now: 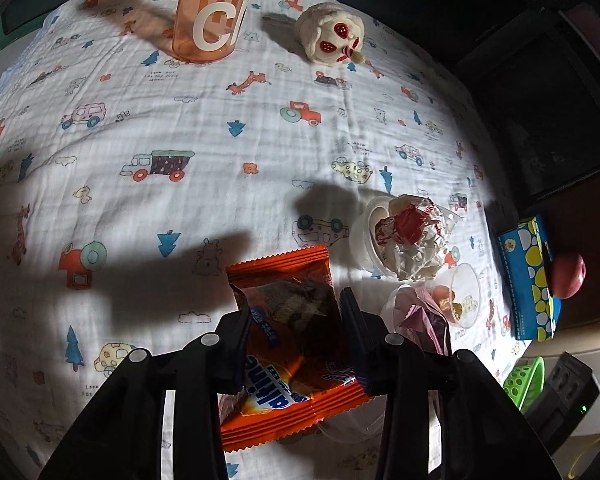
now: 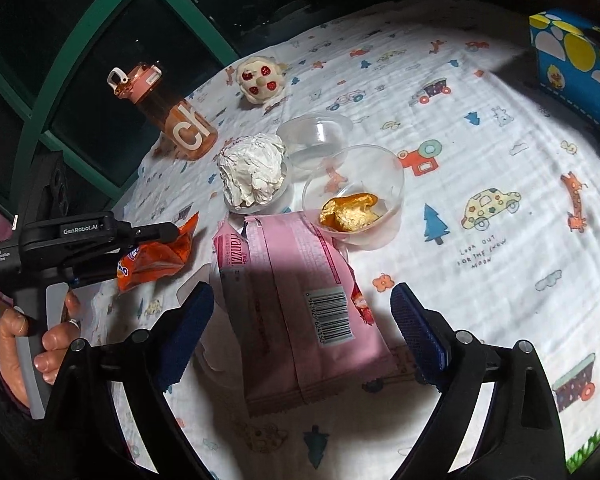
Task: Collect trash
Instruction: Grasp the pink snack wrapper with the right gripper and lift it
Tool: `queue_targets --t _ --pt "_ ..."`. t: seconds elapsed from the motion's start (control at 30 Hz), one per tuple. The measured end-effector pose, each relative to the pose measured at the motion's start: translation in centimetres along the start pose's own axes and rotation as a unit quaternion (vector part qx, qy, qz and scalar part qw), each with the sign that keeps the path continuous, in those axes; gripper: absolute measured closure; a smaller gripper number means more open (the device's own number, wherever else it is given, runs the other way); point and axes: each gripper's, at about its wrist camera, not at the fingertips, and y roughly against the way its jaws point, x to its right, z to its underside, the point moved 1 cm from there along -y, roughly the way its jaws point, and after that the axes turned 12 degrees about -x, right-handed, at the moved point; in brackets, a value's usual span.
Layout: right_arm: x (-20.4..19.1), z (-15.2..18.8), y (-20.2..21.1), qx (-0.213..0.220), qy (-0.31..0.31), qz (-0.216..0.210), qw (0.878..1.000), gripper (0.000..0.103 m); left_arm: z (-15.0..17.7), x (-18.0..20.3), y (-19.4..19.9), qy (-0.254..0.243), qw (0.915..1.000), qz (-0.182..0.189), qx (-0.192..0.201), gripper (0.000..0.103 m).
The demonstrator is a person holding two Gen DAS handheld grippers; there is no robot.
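We see the left gripper (image 1: 296,312) clenched on the orange wrapper (image 1: 288,320) above the printed cloth (image 1: 180,128), while the right gripper (image 2: 302,312) stands released, apparently just above the pink wrapper (image 2: 296,300).

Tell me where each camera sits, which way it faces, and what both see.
Left wrist: on the left gripper, angled down at the table; its jaws clamp the orange wrapper.
Right wrist: on the right gripper, angled down; open jaws straddle the pink wrapper; a hand shows.
Shared: orange bottle, plush toy, both wrappers.
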Motion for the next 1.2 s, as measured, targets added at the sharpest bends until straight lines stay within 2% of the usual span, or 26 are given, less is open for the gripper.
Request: queue_targets --t 0.4,0.47,0.53,0.67,0.8,0.9,1.2 --pt "1.0 -1.1 -2.8 -0.03 -0.015 -0.041 0.999 0.011 0.0 0.4 0.8 -0.022 0.9997 -0.005 0.013 0.065" --pt "1.1 -1.2 -2.8 -0.028 -0.017 -0.047 0.998 0.014 0.1 0.4 0.9 -0.023 0.9996 -0.007 0.015 0.065" --pt "1.0 -1.3 -2.9 -0.033 -0.016 -0.05 0.998 0.023 0.1 0.4 0.9 -0.025 0.9995 -0.009 0.017 0.065" --pt "0.9 -1.0 -2.9 -0.034 -0.013 -0.044 0.998 0.031 0.4 0.7 1.1 -0.028 0.9993 -0.011 0.02 0.065" --pt "0.6 -0.4 -2.1 -0.024 -0.008 -0.045 0.999 0.036 0.7 1.0 1.6 -0.032 0.9991 -0.013 0.026 0.065" --pt "0.0 0.3 -0.9 -0.009 0.007 -0.028 1.0 0.038 1.0 1.3 2.2 -0.036 0.9988 -0.01 0.032 0.065" --pt "-0.9 2.9 4.0 0.045 0.015 0.002 0.999 0.039 2.8 3.6 3.9 -0.068 0.9967 0.005 0.044 0.065"
